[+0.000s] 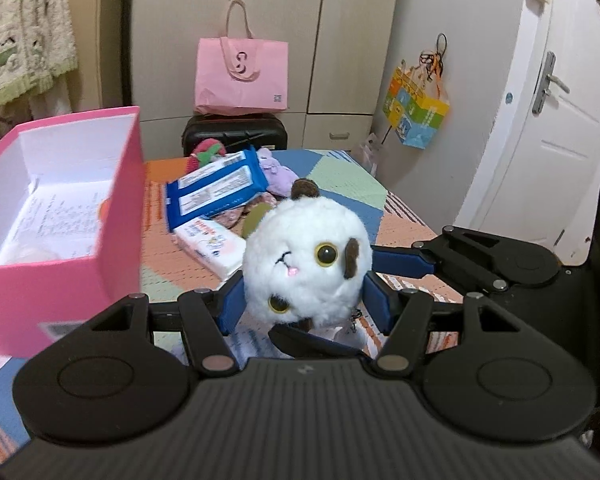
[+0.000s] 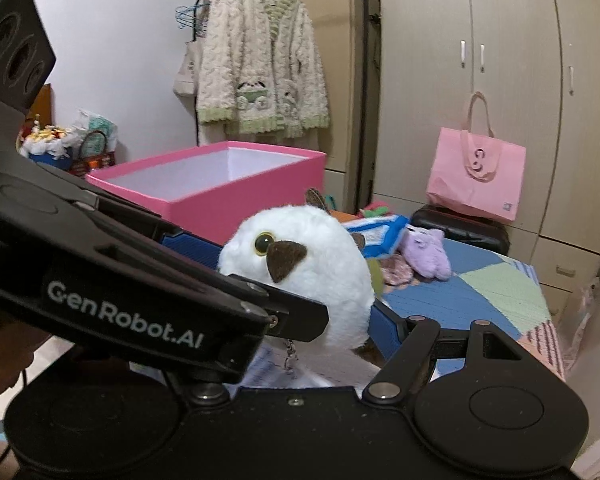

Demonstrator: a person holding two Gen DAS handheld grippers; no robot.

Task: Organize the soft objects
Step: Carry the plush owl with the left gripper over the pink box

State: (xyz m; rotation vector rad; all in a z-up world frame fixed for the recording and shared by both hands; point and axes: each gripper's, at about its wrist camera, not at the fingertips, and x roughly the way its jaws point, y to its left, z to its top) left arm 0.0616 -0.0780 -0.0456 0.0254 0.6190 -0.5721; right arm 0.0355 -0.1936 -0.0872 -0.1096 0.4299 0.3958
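While both tools clamp the plush (image 1: 306,258) between them — left tool (image 1: 304,304) on its sides, right tool (image 2: 336,280) across it — the pink box (image 1: 60,200) lies ahead and left of the left tool, nearer that hand. Round plush, no clear long axis. Left view shows the box's inside with papers; right view shows only its rim (image 2: 204,172) — beyond the plush.

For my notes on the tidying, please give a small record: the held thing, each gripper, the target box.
held: round white plush toy with brown patches
left gripper: pads press its two sides
right gripper: also closed on it, one finger underneath
box: open pink cardboard box, printed paper inside, toy not in it
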